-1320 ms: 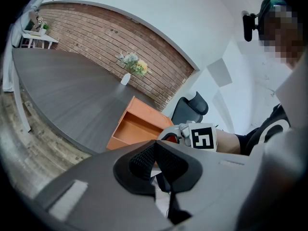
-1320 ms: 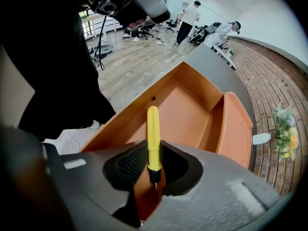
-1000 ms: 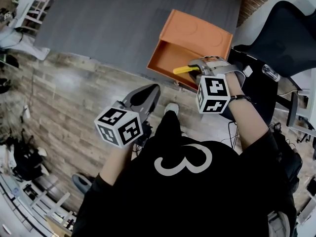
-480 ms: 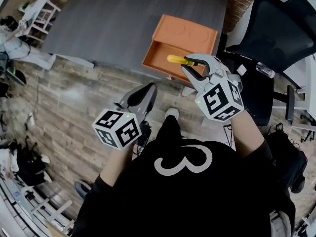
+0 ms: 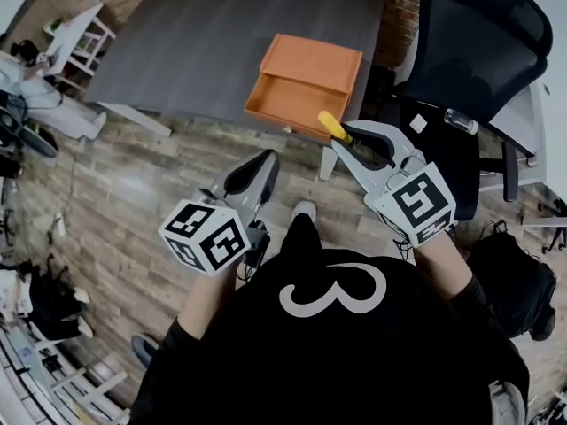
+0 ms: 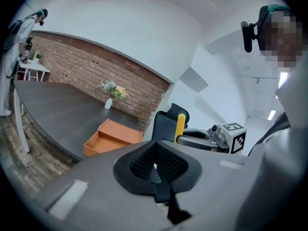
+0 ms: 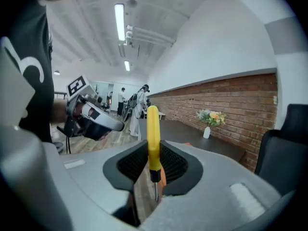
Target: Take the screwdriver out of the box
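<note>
1. My right tongs (image 7: 153,163) are clamped on the yellow-handled screwdriver with a thin metal shaft (image 7: 153,139). The black ribbed pads (image 7: 129,165) press on the lower part of its handle. In the right gripper view the handle stands up above the jaws and the shaft points down between them.
2. My left tongs (image 6: 156,166) have their jaws together, with nothing between them.
3. In the head view the screwdriver (image 5: 331,125) is outside the open orange rectangular box (image 5: 306,63). It is held in the air just beside the box's near right corner, and my right tongs (image 5: 344,133) reach toward that corner.
4. My left tongs (image 5: 264,161) are well apart from the box, over the wooden plank floor (image 5: 115,193).
5. The box lies on the dark grey table (image 5: 204,42), near its edge.
6. A black office chair (image 5: 469,25) stands to the right of the table.
7. A red brick wall (image 6: 96,66) runs behind the table, and a small white vase of flowers (image 6: 109,101) stands at the table's far side.
</note>
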`<state>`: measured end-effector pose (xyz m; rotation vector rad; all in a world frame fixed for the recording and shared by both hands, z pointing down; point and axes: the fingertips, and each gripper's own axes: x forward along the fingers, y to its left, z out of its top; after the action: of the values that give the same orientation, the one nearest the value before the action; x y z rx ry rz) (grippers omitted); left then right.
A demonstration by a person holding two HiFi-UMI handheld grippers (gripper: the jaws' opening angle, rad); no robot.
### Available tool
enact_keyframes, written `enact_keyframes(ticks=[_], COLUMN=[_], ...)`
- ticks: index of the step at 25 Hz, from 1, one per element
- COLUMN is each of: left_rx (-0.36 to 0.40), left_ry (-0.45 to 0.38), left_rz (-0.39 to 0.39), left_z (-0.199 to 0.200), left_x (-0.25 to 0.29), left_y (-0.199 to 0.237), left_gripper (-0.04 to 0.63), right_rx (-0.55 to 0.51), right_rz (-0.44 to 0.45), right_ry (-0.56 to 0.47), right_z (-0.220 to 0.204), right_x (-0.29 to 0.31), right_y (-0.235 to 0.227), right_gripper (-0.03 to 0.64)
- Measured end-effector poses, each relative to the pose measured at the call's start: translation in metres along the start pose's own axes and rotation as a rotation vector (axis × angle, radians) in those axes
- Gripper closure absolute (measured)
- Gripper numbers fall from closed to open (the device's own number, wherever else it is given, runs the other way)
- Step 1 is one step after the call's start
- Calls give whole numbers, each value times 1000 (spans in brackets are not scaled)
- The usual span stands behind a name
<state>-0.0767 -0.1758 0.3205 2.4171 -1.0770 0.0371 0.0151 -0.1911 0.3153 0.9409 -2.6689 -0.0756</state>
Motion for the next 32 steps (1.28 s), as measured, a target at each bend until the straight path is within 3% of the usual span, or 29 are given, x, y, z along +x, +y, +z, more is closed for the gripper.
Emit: enact_keyframes(ticks=[5, 8, 17, 32], left_rx=[29, 41, 70, 98], left_ry=[-23, -32, -49, -58], left_rz=[-28, -44, -67, -93], left_z=[-4, -5, -11, -5], left_x=[-6, -10, -5, -5], left_y=[-31, -47, -83, -101], left_gripper=[583, 583, 583, 583], right_rx=[200, 264, 271, 265], right_rz=[27, 26, -6, -33], right_ry=[-53, -95, -134, -147], right_z=[-9, -7, -14, -8], right_x=[-33, -50, -83, -96], right_y=[9, 14, 18, 18], right_gripper=[538, 538, 538, 539])
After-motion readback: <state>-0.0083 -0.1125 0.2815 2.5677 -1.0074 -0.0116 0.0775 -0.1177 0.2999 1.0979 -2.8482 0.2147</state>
